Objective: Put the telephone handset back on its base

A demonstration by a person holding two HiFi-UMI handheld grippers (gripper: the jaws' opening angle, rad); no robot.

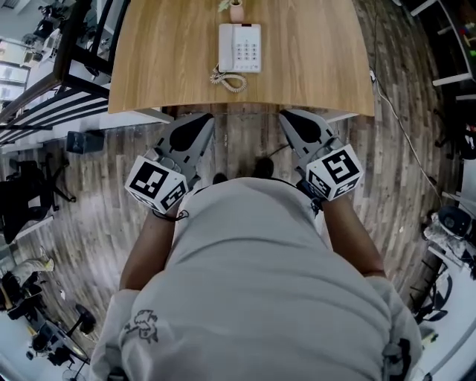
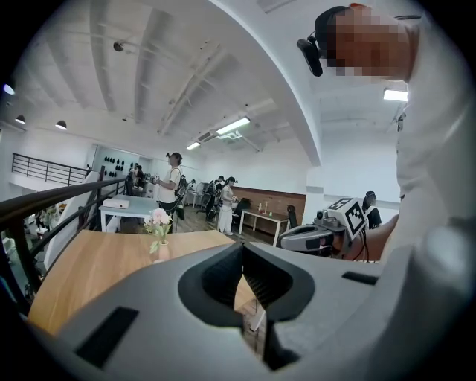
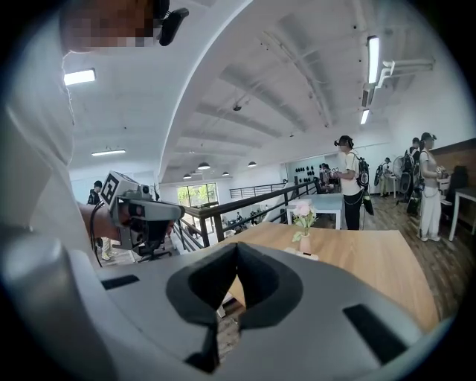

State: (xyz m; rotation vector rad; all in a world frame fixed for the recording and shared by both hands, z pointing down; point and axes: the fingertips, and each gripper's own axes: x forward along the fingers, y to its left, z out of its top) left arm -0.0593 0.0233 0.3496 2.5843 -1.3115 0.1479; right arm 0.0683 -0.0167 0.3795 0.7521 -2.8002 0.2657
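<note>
A white telephone base sits near the far middle of the wooden table. Its white handset lies along the base's left side, and the coiled cord is bunched in front of it. Both grippers hang close to my body, short of the table's near edge. My left gripper and my right gripper are both shut with nothing between their jaws. In the left gripper view the left gripper has its jaws pressed together. The right gripper view shows the same of the right gripper. Neither gripper view shows the telephone.
A small vase of pink flowers stands just behind the telephone. A black railing runs along the table's left side. A white cable trails over the wood floor at the right. Several people stand by far tables.
</note>
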